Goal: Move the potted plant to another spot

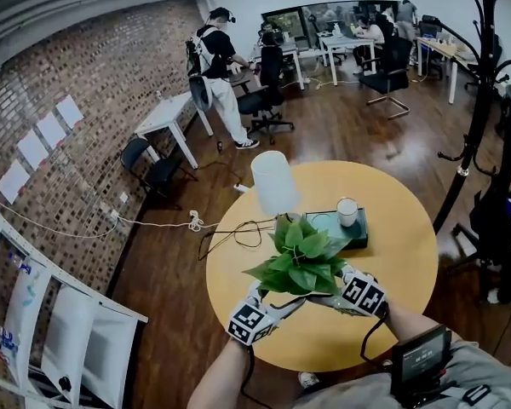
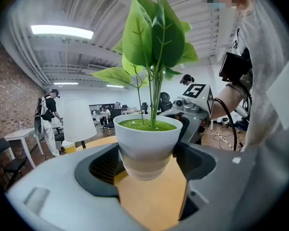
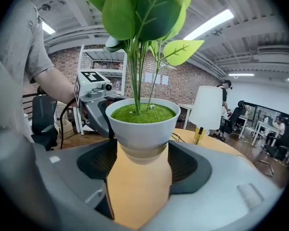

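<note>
The potted plant (image 1: 300, 258) has broad green leaves in a small white pot (image 2: 147, 143), and it hangs just above the round wooden table (image 1: 400, 254). My left gripper (image 1: 268, 305) grips the pot from one side and my right gripper (image 1: 341, 292) from the opposite side. In the left gripper view the left gripper (image 2: 147, 163) has its jaws against the pot's tapered lower wall. The right gripper view shows the right gripper (image 3: 142, 160) holding the pot (image 3: 142, 126) the same way. From the head view the leaves hide the pot.
A white-shaded lamp (image 1: 274, 181) stands at the table's far edge. A dark tray (image 1: 324, 228) with a white cup (image 1: 347, 211) lies just beyond the plant. A black coat rack (image 1: 481, 83) stands at the right; a person (image 1: 217, 66) and office chairs are farther back.
</note>
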`<state>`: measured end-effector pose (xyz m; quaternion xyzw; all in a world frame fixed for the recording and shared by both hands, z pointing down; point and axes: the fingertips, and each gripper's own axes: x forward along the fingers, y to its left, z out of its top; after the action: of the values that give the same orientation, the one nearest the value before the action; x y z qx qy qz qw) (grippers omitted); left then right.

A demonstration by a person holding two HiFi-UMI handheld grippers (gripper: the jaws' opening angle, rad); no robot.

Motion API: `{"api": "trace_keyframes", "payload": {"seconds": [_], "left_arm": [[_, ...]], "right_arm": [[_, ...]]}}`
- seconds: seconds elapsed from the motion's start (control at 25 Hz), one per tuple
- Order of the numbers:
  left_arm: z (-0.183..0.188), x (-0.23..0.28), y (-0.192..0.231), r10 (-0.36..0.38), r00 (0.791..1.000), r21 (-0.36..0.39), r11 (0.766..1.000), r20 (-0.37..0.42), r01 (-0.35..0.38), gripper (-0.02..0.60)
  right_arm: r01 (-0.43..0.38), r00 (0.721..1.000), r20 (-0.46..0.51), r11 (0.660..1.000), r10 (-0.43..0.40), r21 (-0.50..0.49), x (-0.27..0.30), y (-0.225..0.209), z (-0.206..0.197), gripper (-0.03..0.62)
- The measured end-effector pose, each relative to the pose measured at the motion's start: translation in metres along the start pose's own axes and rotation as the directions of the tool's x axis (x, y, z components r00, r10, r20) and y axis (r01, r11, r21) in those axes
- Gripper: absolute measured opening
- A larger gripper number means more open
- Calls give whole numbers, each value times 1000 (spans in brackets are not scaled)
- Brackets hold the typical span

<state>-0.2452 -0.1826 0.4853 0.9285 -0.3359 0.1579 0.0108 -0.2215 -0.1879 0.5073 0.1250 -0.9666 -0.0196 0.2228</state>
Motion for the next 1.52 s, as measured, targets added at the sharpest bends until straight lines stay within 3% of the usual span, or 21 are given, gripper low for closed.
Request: {"api": "trace_keyframes", "payload": {"seconds": [0.52, 1.12, 1.52], "left_arm": [[-38, -44, 62, -64, 998, -41, 997, 9, 64, 377], [-82, 9, 102, -49, 998, -132, 990, -38, 44, 377], [-137, 35, 126, -52, 995, -195, 980, -87, 35, 377]], "right_arm": [[36, 998, -57, 999, -34, 32, 80, 7, 23, 341], [-18, 995, -98, 999, 23, 51, 115, -45, -24, 342], [-67, 988, -137, 995, 78, 78, 156, -63, -70, 341]]}}
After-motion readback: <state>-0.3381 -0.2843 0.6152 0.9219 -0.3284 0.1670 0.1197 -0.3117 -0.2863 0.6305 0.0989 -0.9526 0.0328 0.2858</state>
